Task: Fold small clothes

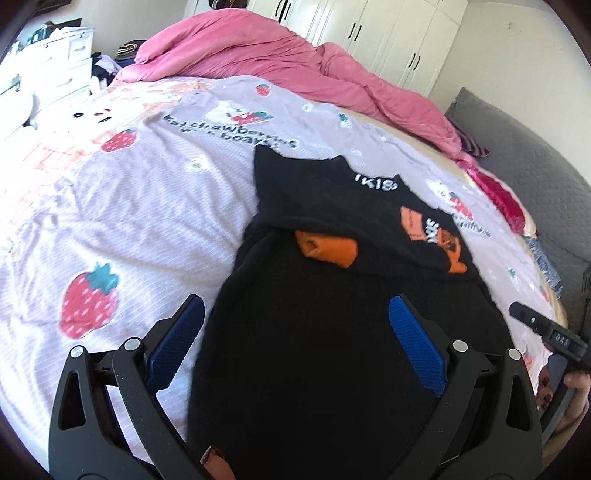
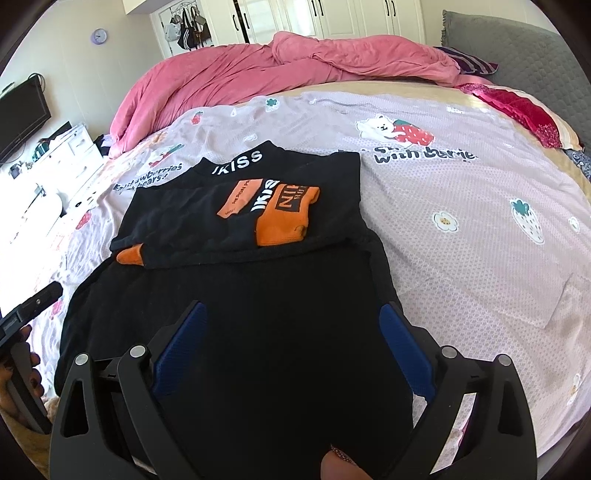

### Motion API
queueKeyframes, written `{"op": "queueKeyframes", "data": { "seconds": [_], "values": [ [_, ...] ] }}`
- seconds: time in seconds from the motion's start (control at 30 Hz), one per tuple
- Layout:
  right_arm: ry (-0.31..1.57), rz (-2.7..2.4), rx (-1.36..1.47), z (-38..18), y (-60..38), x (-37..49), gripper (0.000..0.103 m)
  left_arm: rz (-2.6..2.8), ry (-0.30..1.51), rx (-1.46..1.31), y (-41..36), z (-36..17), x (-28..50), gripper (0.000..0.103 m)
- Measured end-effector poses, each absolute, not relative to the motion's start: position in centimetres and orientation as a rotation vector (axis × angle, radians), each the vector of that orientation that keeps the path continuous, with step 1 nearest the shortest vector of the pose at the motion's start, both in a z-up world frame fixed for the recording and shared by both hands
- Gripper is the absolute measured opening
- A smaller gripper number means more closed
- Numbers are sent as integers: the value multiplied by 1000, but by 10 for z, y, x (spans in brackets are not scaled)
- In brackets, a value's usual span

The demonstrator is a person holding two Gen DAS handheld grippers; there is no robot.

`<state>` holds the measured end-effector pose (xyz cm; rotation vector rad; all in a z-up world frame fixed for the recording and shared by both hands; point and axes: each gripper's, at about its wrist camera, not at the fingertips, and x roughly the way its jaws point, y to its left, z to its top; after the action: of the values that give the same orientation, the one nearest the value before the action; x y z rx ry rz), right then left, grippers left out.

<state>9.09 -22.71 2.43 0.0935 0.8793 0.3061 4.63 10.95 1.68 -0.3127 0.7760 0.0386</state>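
Observation:
A small black garment (image 2: 236, 325) with orange cuffs and white "IKISS" lettering lies on the bed. Its sleeves (image 2: 273, 210) are folded across the chest and its collar points away from me. In the left wrist view the same garment (image 1: 332, 332) fills the centre, an orange cuff (image 1: 327, 251) showing. My left gripper (image 1: 295, 328) hovers open over the garment's near left part, blue pads wide apart. My right gripper (image 2: 291, 332) is open too, over the near hem, with nothing between its fingers. Each gripper's body shows at the edge of the other's view.
The bed sheet (image 2: 461, 240) is lilac with strawberry and bear prints. A rumpled pink duvet (image 2: 258, 74) lies at the far side, a grey pillow (image 2: 517, 51) and a red cloth (image 2: 517, 110) at the right. White drawers (image 1: 55, 74) and wardrobes (image 1: 388, 33) stand beyond.

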Motion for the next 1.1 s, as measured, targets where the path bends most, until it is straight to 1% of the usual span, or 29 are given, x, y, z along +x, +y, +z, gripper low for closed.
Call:
{"op": "queueKeyframes", "data": {
  "seconds": [0.37,0.7,0.9,1.1],
  "values": [
    [898,324,94,17,-229,76,94,104,854,-268,129,3,15,94],
    [954,322,48,5,-233,58,94,139,925,-194,125,-13,4,94],
    [978,290,43,0,-246,48,94,137,968,-194,124,-26,3,94],
    [1021,269,21,-9,-253,39,94,112,972,-244,130,-28,-2,94]
  ]
}}
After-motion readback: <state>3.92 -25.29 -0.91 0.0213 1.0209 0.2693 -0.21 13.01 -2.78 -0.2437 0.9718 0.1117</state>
